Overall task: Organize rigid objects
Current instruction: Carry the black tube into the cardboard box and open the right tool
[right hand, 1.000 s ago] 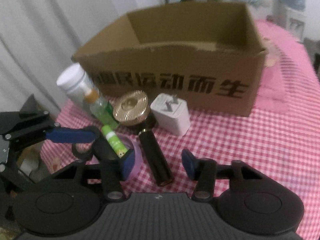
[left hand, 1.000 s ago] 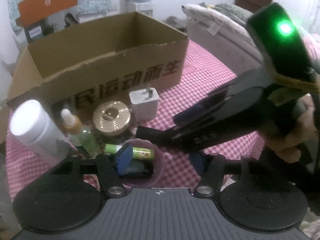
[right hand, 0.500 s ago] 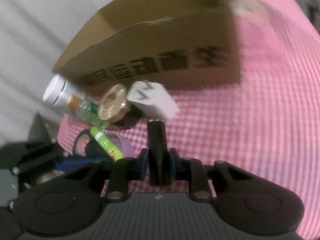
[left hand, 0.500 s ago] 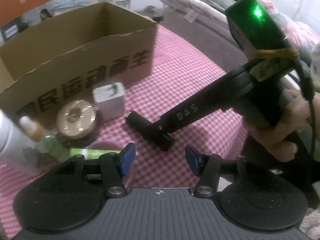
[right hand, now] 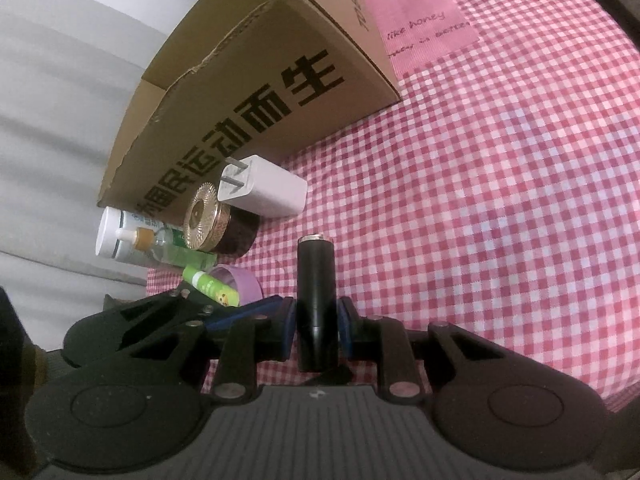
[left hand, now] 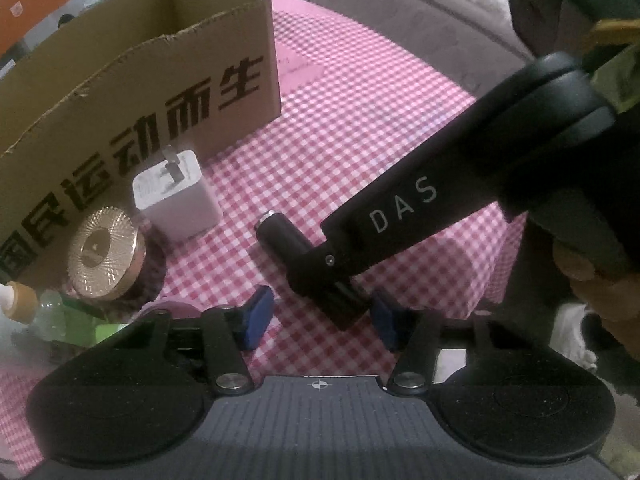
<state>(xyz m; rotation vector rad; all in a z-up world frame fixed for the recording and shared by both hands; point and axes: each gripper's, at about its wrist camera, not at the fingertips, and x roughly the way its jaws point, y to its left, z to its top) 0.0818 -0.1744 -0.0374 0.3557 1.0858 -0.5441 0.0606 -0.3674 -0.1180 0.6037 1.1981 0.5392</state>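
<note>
Clamped in my right claw (right hand: 316, 320) is the black tube (right hand: 315, 292), both blue pads pressed flat on its sides; its near end drops out of sight behind the claw's body, while its silver-rimmed far end points out over the pink checked cloth (right hand: 500, 200). From this right wrist view the cardboard box (right hand: 256, 92) stands tilted beyond, its far wall cut off by the frame. Just before it sit the white plug adapter (right hand: 264, 192), the gold-lidded jar (right hand: 212, 220), a white bottle (right hand: 120, 236) and a dropper bottle (right hand: 160, 244) half hidden behind the jar, a green lip-balm stick (right hand: 210, 288), and a purple ring (right hand: 240, 280) largely covered by my left claw's fingers. From the left wrist view, my left claw (left hand: 320, 316) has just been closing, yet its blue pads (left hand: 256, 316) stand apart, pressing on nothing; the end of the right claw pokes in between them. That right claw (left hand: 320, 276) crosses the view as a long black arm, hiding most of the tube (left hand: 280, 236), so only the silver-tipped end shows, near the adapter (left hand: 176, 196). A hand (left hand: 592, 280) at the right edge is cut off. The dropper bottle (left hand: 24, 300) and jar (left hand: 106, 252) sit low left, partly blocked by my claw's body.
</note>
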